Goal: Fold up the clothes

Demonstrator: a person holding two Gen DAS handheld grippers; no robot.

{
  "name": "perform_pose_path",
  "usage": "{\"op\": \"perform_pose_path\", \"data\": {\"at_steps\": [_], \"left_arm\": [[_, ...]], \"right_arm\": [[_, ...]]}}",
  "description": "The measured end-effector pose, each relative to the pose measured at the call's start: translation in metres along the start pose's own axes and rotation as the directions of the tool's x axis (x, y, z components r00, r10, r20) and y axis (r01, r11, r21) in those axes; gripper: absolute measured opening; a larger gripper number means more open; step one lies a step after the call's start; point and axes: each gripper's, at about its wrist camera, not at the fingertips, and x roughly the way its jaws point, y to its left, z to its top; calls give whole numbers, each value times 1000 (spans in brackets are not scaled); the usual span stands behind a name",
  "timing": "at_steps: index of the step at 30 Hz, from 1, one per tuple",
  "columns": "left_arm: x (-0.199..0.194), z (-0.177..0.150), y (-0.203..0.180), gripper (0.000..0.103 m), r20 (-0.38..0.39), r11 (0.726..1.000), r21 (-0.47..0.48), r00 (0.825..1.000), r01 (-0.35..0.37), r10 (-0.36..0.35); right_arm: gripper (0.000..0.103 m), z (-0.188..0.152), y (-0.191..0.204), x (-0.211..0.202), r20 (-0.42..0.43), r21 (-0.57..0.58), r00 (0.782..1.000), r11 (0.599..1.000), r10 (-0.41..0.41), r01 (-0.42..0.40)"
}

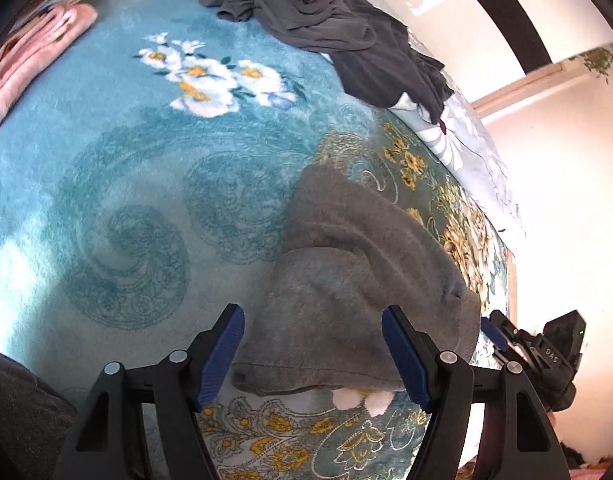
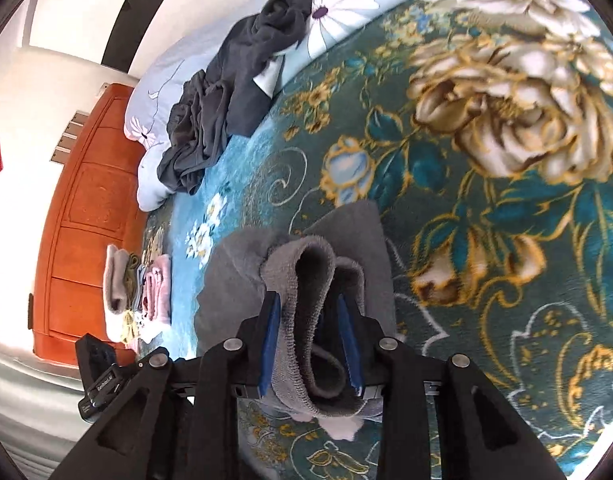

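Grey towel-like garment (image 1: pixel 346 280) is lying on the bed, on a teal floral blanket (image 1: pixel 126 200), near the bed's near edge w/ the gold-flower border. It's fuzzy, mid-grey, terry-type texture, folded over itself into a thick stack: upper layer is overlapping a lower one, stitched hem is running along the near edge, far corner is pointing away toward the pillows. Left tongs (image 1: pixel 312 356) are hovering above the near hem, blue pads spread wide, not touching cloth, nothing gripped. Right tongs (image 2: pixel 311 340) are sitting around a bunched-up fold of the same grey garment (image 2: pixel 314 280): fabric is looping up betw. the blue pads in a rolled ridge, ribbed edge is hanging down along the left pad; can't tell whether the pads are pressing on it or just loosely around it. Rest of the garment is spreading flat beyond the right tongs. Further back, a crumpled dark grey clothes pile (image 1: pixel 326 28) is lying half on the blanket, half on a pale flowered duvet (image 2: pixel 346 4). Folded stack incl. a pink item (image 2: pixel 158 292) is sitting at the far side near an orange wooden headboard (image 2: pixel 90 216).
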Motion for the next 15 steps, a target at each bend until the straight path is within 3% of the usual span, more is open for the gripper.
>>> {"op": "perform_pose_path", "data": {"at_steps": [2,5,8,12,15], "left_arm": [[12,-2,-19,75,-28,997,76,1000,-3,5],[33,-13,-41,75,-78,981,191,996,-38,54],[47,-24,-44,75,-103,966,243,988,-83,111],[60,-22,-27,75,-165,984,167,982,-68,96],[62,-19,-22,75,-176,989,138,982,-51,75]], "right_arm": [[32,0,22,-5,26,-81,1000,997,15,-13],[33,-3,50,15,-30,-186,998,980,60,-65],[33,-6,43,39,-59,-200,998,980,-11,-1],[33,-7,24,69,-87,-185,989,978,-117,99],[33,-6,3,85,-113,-109,988,989,-107,95]]}}
